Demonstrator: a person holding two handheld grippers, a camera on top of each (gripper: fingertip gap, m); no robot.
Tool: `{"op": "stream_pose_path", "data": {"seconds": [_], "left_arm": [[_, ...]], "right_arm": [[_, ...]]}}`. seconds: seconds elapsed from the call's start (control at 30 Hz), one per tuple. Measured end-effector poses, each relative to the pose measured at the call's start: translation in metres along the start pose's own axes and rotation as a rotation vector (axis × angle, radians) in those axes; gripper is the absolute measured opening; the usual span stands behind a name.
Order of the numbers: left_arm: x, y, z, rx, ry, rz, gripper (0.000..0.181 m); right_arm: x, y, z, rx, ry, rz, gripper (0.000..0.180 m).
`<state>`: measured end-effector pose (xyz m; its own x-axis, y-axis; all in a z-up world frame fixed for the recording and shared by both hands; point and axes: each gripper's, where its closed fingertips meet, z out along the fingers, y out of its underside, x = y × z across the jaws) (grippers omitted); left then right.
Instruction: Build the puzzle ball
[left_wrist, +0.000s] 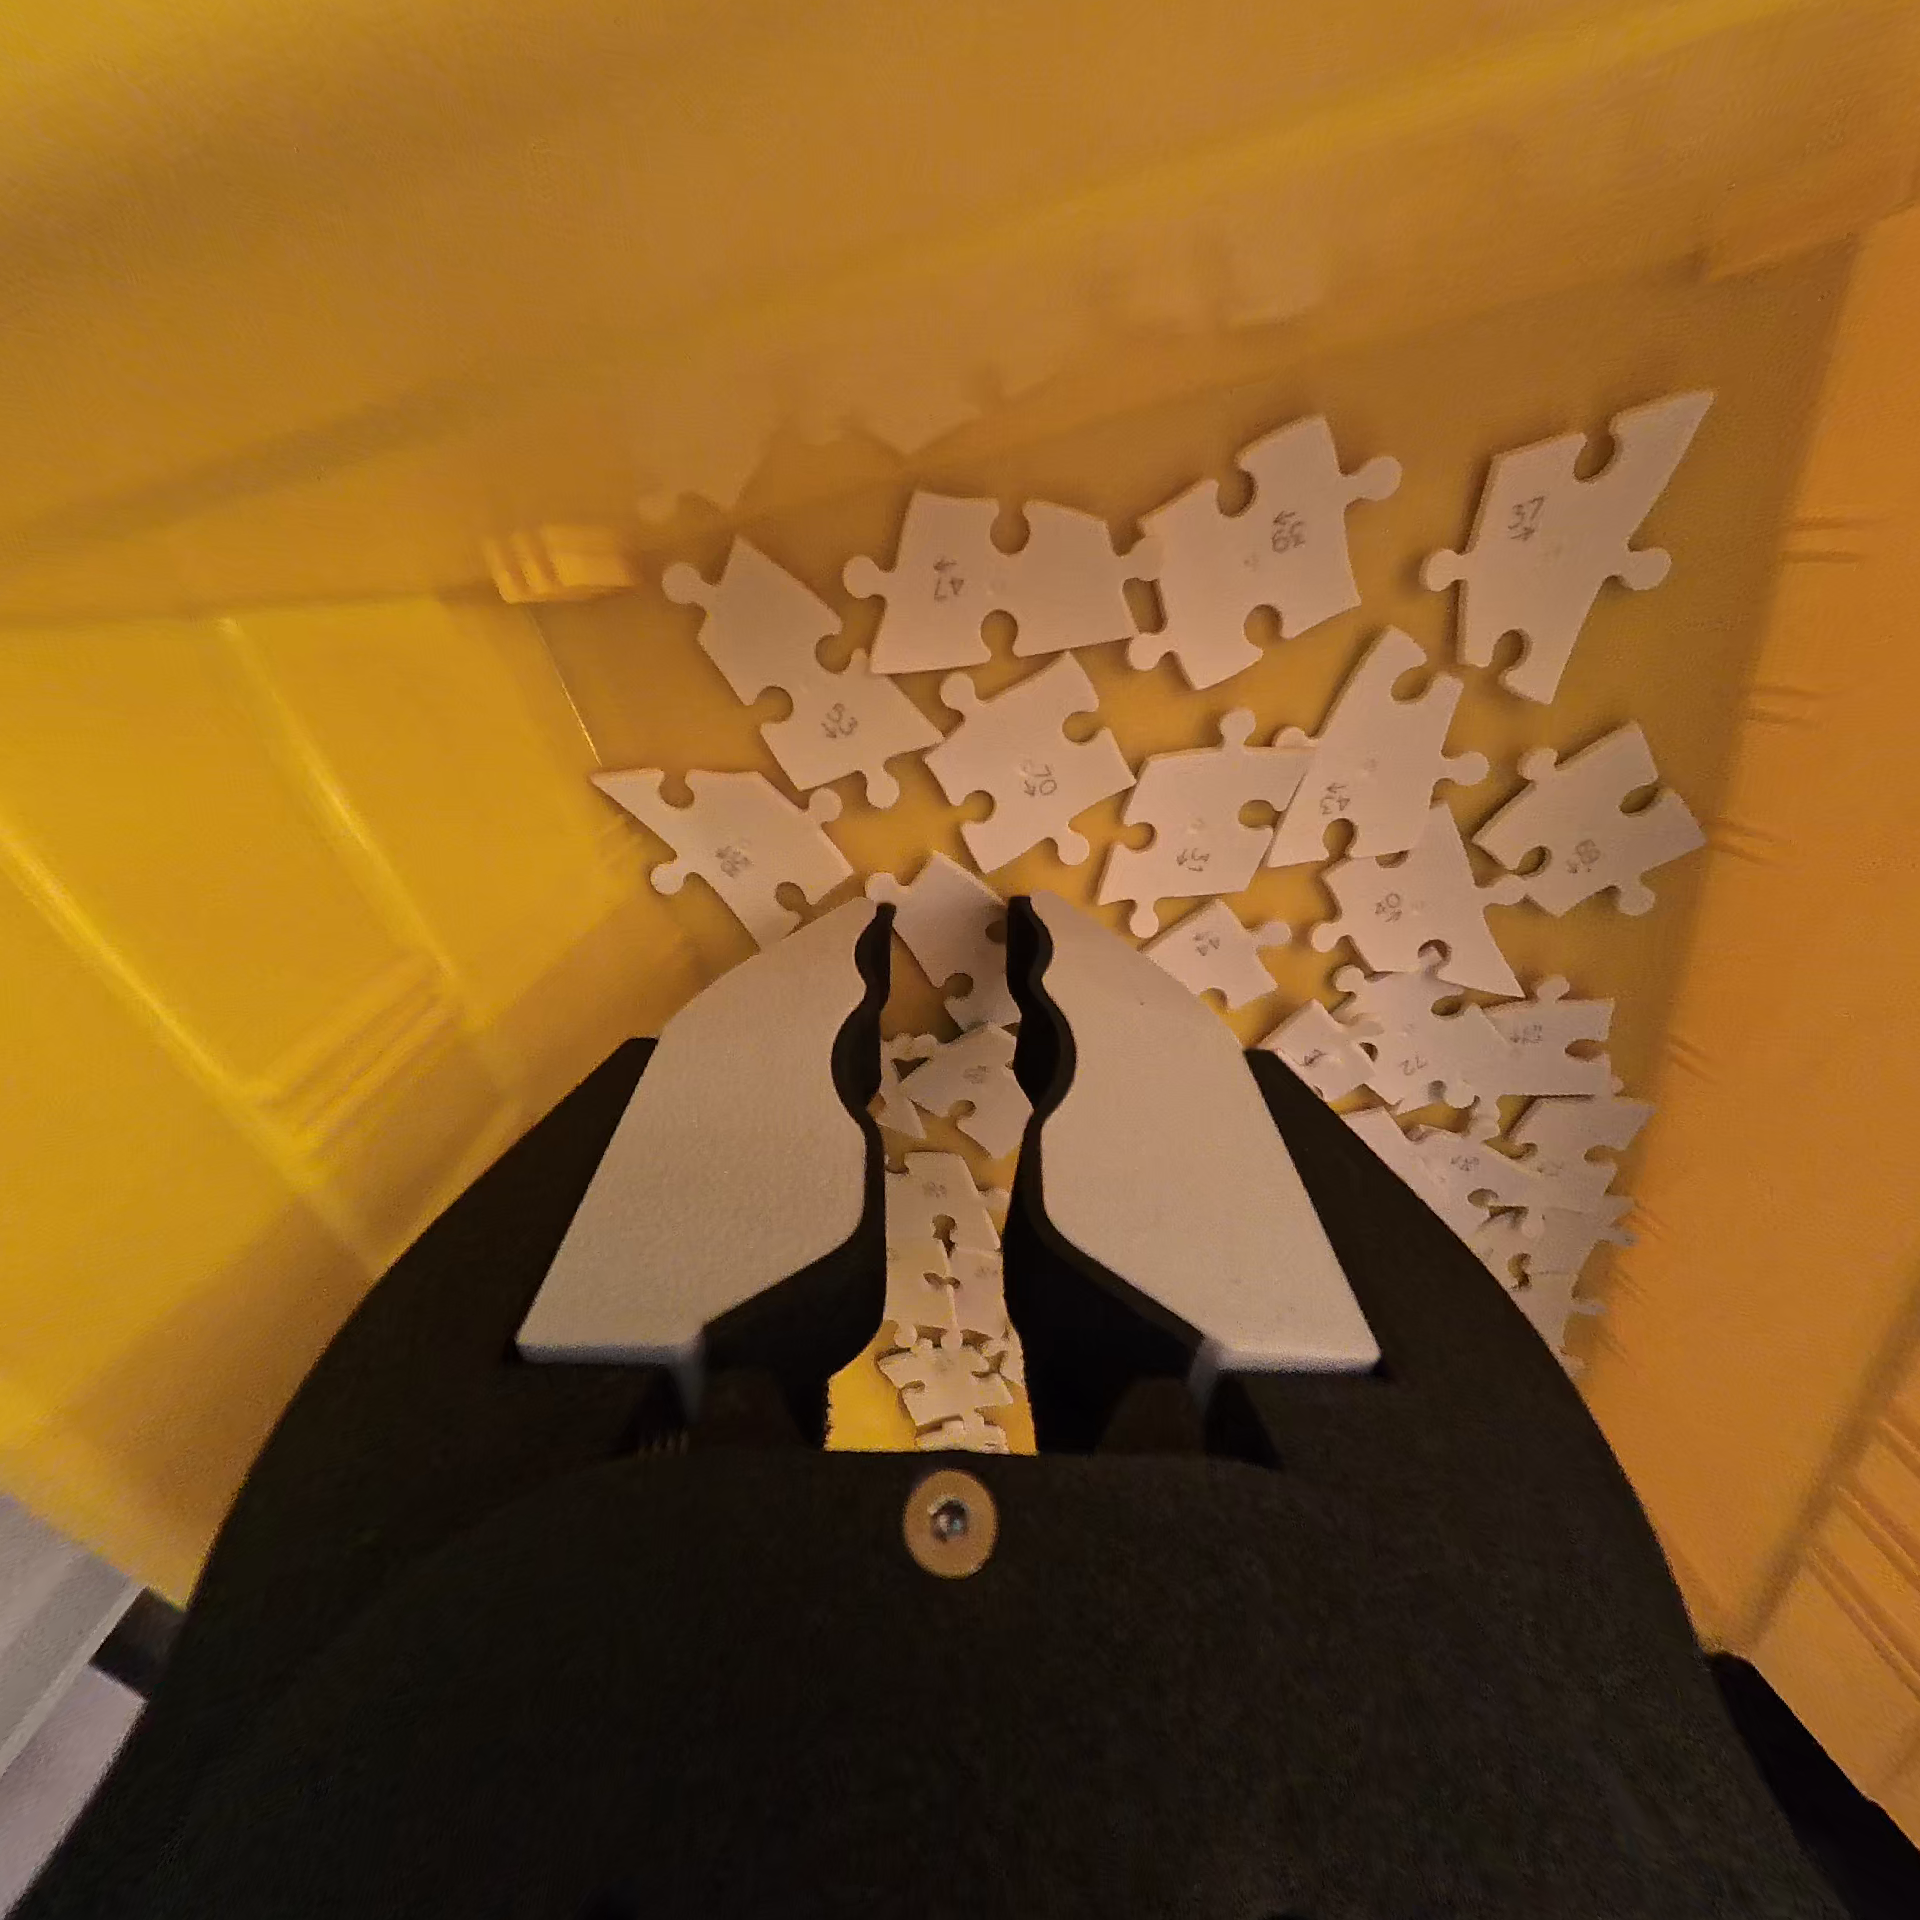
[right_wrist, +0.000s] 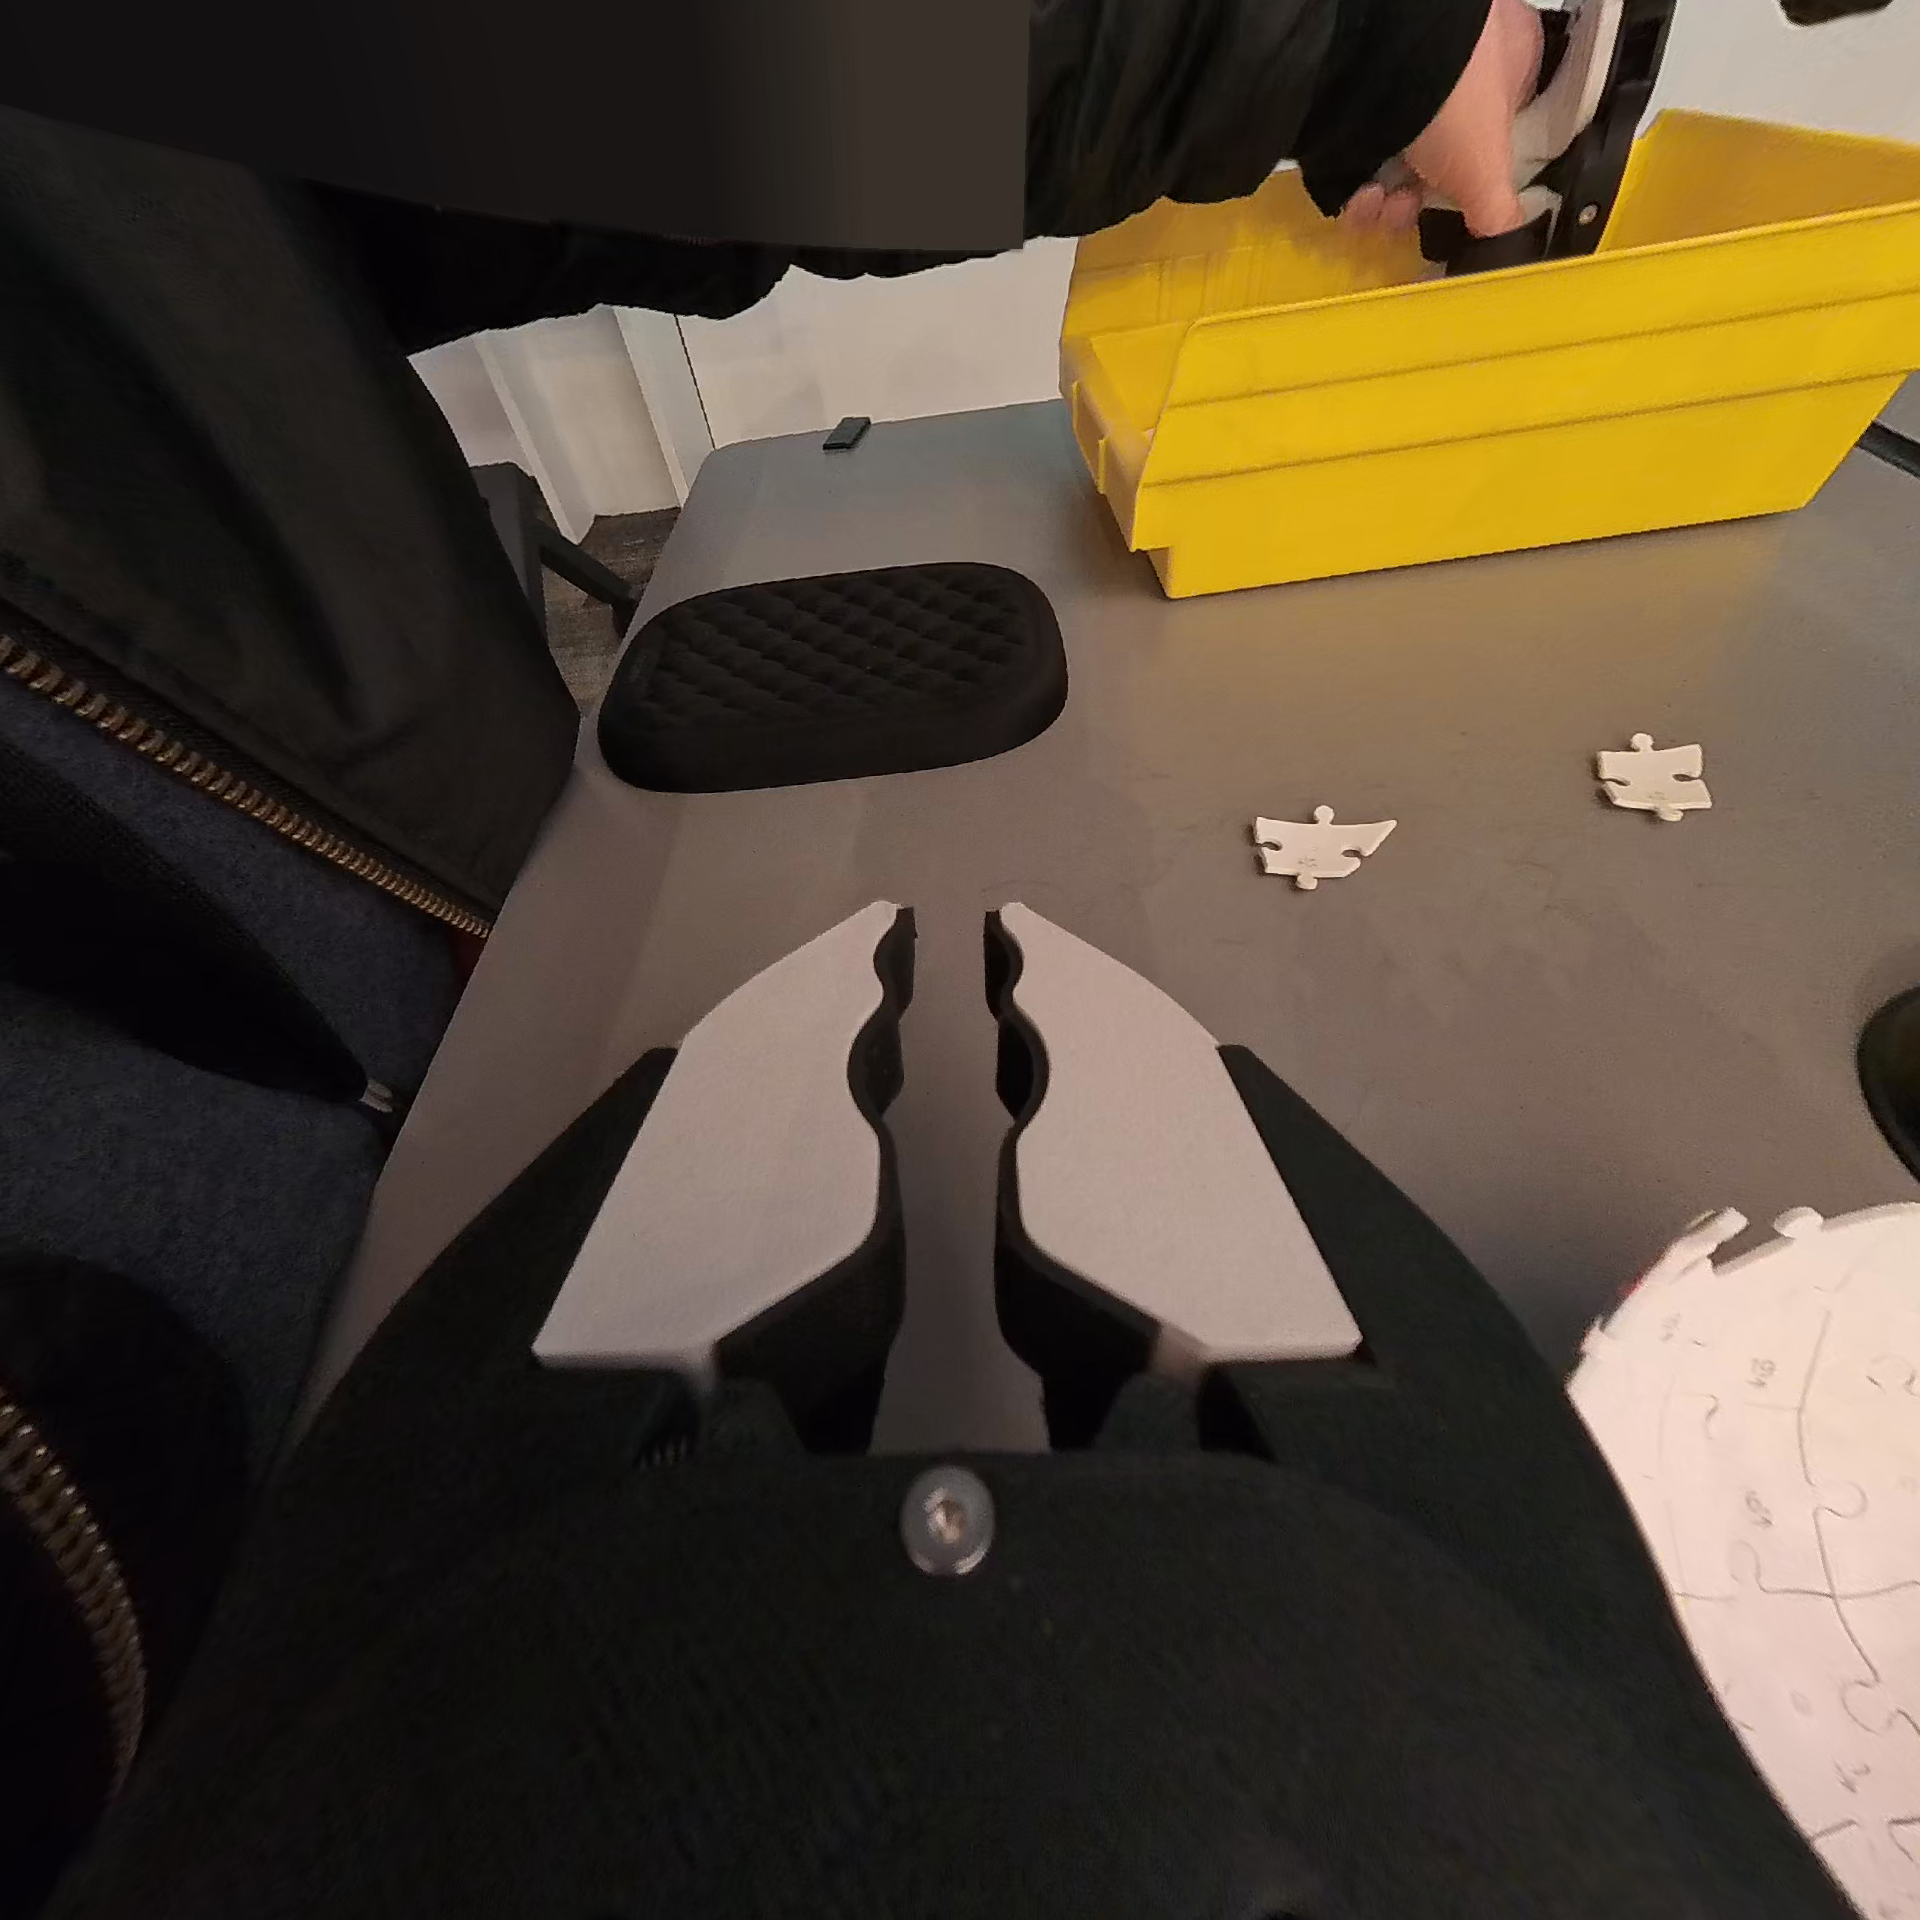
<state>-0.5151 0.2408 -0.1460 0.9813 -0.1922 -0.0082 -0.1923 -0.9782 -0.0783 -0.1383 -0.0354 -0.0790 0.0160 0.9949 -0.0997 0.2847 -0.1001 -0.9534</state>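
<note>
Now my left hand-held gripper (left_wrist: 945, 914) hangs spread over pieces (left_wrist: 1039, 790) inside the bin (left_wrist: 312, 831); my right hand-held gripper (right_wrist: 951, 920), also spread, hovers above bare counter (right_wrist: 1351, 1039).

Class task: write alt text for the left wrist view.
The left gripper, jaws open, reaches into a yellow bin above a scatter of white puzzle pieces lying on the bin's floor, with nothing held.

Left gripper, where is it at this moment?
The left gripper is down inside the yellow bin, open over the loose white puzzle pieces on its floor. In the right wrist view, a hand holds it at top right.
</note>
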Motion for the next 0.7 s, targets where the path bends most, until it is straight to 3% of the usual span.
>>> {"op": "stream_pose_path", "data": {"seconds": [0.2, 0.37, 0.57, 0.7], "left_arm": [[0.003, -0.002, -0.024, 0.074, 0.025, -0.021, 0.021], [0.028, 0.003, -0.083, 0.199, 0.054, 0.012, 0.021], [0.176, 0.060, -0.164, 0.358, 0.231, 0.262, 0.021], [0.284, 0.117, -0.136, 0.330, 0.295, 0.407, 0.021]], "right_arm": [[-0.002, -0.001, 0.000, 0.002, -0.004, -0.005, 0.014], [-0.007, -0.004, 0.000, 0.002, -0.008, -0.031, 0.014], [-0.016, -0.014, -0.002, 0.029, -0.015, -0.063, 0.014], [-0.022, -0.018, -0.003, 0.024, -0.012, -0.093, 0.015]]}}
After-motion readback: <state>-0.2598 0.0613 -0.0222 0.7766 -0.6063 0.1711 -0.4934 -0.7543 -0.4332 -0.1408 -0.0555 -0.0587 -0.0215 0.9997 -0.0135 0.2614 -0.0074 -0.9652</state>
